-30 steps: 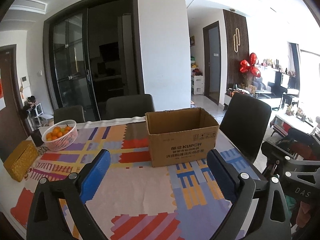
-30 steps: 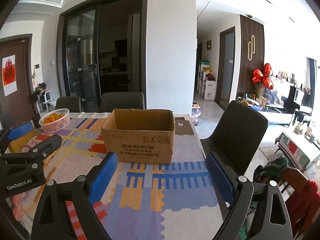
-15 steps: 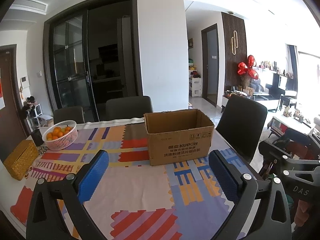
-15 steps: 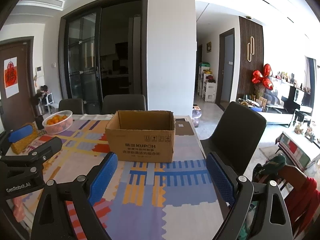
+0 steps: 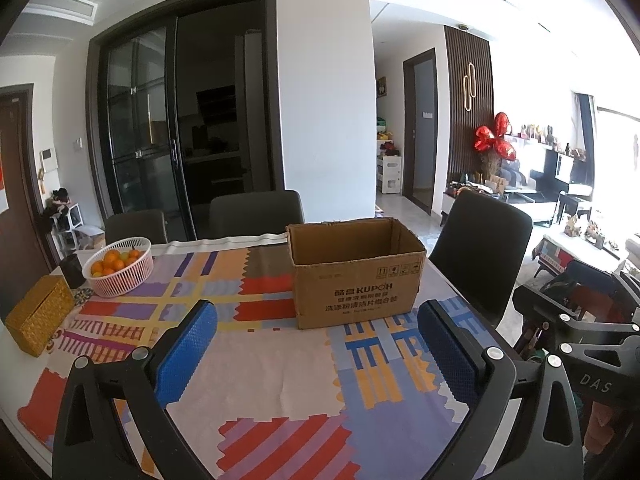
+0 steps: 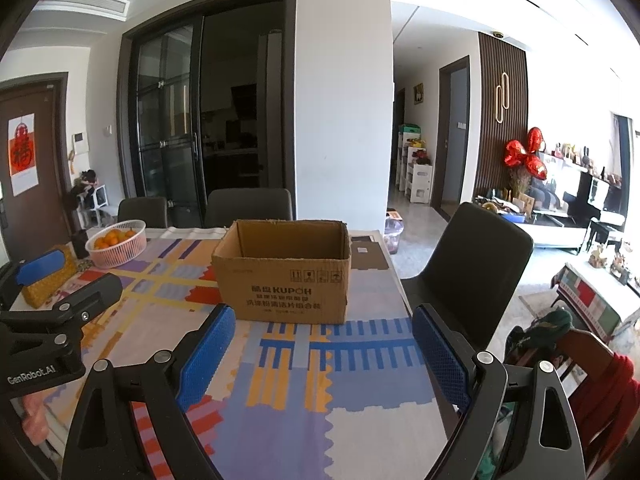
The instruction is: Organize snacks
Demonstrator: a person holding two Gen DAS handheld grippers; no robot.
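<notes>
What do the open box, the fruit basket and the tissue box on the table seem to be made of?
Open box: brown corrugated cardboard, matte, with raw cut edges and printed lettering.
Fruit basket: probably plastic, pale pink, glossy slotted lattice.
Tissue box: woven golden fibre, maybe rattan or straw; the fine weave shows.

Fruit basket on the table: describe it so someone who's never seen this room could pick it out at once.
Start at the dining table with the patchwork cloth, where an open cardboard box stands mid-table. Look to the far left corner, before the dark chairs: the fruit basket sits there. It is the only round, white, slatted container, filled with oranges, unlike the golden woven box nearby.
</notes>
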